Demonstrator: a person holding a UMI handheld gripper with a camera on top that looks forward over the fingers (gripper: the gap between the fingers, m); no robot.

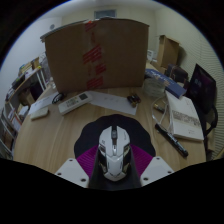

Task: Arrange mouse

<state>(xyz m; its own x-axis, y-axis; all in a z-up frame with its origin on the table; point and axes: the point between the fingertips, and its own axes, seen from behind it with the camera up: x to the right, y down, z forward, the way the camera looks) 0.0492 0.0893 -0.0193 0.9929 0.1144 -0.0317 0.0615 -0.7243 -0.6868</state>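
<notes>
A white and grey mouse [114, 150] with dark buttons sits between my gripper's [114, 170] two fingers, nose pointing away from me. The magenta pads [89, 157] press on its left and right sides, so the gripper is shut on it. A black mouse pad [137, 135] lies on the wooden table [60, 135] right under and around the mouse. I cannot tell whether the mouse rests on the pad or hangs just above it.
A big cardboard box [95, 55] stands at the table's far side. A white power strip [72, 101] lies in front of it, a small dark object [133, 99] to its right. An open book [185, 115] and a black stick [171, 137] lie right; shelves [20, 98] stand left.
</notes>
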